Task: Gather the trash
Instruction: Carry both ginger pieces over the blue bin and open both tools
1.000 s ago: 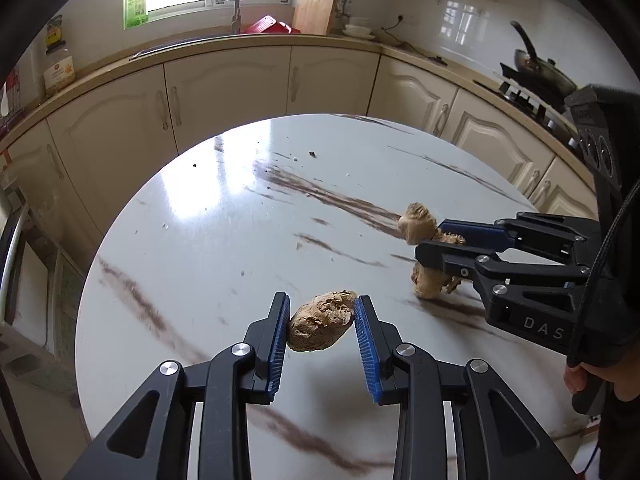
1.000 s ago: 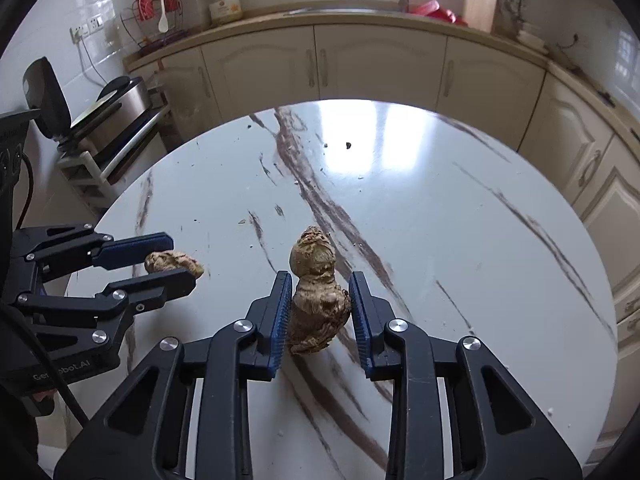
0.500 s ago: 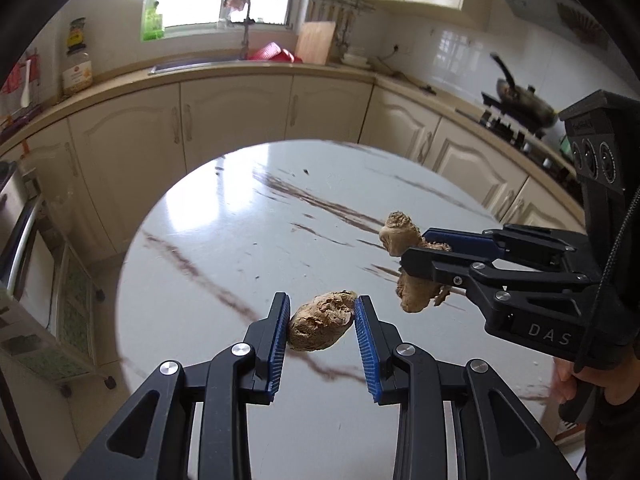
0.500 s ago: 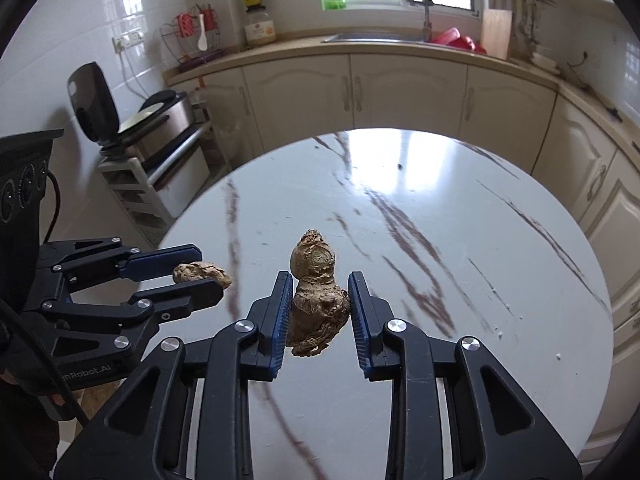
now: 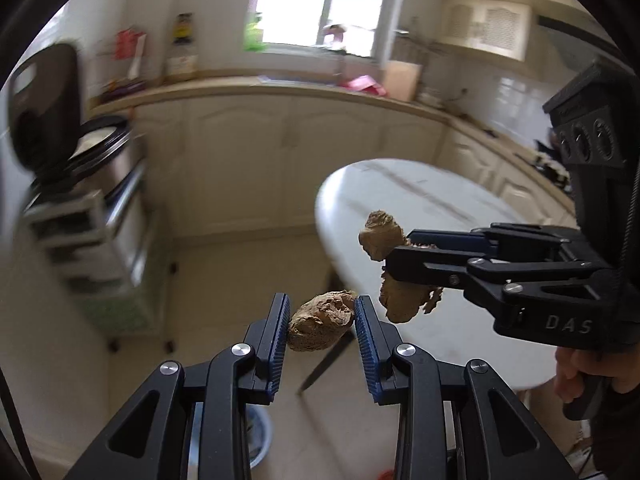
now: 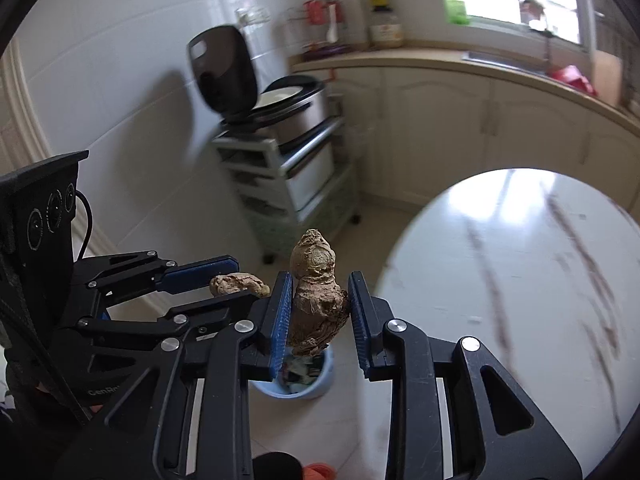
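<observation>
Blue-padded jaws of the left gripper [image 5: 322, 322] are clamped on a small ginger piece [image 5: 322, 321], held in the air above the pale tiled floor [image 5: 224, 280], off the edge of the round marble table [image 5: 440, 208]. Just to its right, the right gripper [image 6: 318, 306] has its jaws pressed against a larger ginger root [image 6: 316, 292], which stands upright between the pads with its knobbly top poking above them. From the right wrist camera, the two grippers sit close side by side, the small ginger piece [image 6: 239, 284] near the left pad of the right gripper, though whether they touch cannot be told. Directly below the larger root, on the floor, stands a light blue bin [image 6: 316, 380] with scraps inside; the left wrist view catches only a sliver of the same bin [image 5: 260, 436] between the left gripper's arms. The person's right hand [image 5: 580, 376] grips the handle of the right tool. In the blurred background, a rice cooker [image 6: 280, 100] with its lid up sits on a white trolley [image 6: 288, 176], cream cabinets [image 6: 460, 128] line the wall, and a window [image 5: 320, 4] glows above the counter.
</observation>
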A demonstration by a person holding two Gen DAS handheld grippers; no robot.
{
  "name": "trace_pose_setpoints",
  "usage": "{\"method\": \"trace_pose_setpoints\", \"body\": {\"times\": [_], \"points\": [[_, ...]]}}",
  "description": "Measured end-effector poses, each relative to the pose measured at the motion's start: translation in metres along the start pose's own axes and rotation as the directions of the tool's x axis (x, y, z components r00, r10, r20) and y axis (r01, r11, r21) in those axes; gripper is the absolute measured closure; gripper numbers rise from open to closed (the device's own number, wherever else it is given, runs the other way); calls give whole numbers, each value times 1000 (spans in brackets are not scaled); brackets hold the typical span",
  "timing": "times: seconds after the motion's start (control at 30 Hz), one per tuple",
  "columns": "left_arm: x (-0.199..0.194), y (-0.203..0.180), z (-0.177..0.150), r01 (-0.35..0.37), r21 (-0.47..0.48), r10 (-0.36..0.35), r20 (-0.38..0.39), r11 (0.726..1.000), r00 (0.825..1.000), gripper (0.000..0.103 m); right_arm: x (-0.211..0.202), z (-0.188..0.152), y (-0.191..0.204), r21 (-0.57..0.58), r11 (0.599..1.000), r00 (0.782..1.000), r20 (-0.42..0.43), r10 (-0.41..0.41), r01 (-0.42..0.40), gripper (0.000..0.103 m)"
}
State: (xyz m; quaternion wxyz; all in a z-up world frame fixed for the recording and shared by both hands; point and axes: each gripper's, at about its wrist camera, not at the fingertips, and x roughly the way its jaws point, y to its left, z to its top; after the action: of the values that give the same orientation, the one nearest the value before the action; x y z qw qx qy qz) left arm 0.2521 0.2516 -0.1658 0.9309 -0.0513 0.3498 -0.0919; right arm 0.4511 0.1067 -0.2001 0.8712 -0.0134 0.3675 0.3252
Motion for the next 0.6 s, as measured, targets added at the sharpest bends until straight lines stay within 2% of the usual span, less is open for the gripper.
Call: {"method": "trace_pose_setpoints", "body": {"times": [0.2,0.3,0.43,0.5,0.53,0.57,0.6], "points": [[-19,76,-53,-99,-102,92,-70,990,993,74,74,-5,53,-26,997,993,-89,73,-75,76],[-20,98,-69,-104,-147,90,-104,984,991,73,107,-11,65,-30,996,987,-137,83,-88,76],[-16,117,-81,-148,-170,124,-142,974,982,71,144,-18,69,-12,995,978,-188,92,-96,76],[-19,126,-89,-173,-184,144,-162,968,976,55,157,-21,69,0,995,973,-208,96,-98,76],[-20,128,-88,-195,-184,164,-172,963,971,40,163,-23,68,7,995,971,-216,98,-99,76],[-22,129,-90,-219,-176,188,-178,960,966,34,169,-24,69,13,995,969,-224,101,-101,76],[-22,126,-87,-232,-168,202,-179,958,963,33,175,-26,69,15,995,967,-233,102,-101,76]]}}
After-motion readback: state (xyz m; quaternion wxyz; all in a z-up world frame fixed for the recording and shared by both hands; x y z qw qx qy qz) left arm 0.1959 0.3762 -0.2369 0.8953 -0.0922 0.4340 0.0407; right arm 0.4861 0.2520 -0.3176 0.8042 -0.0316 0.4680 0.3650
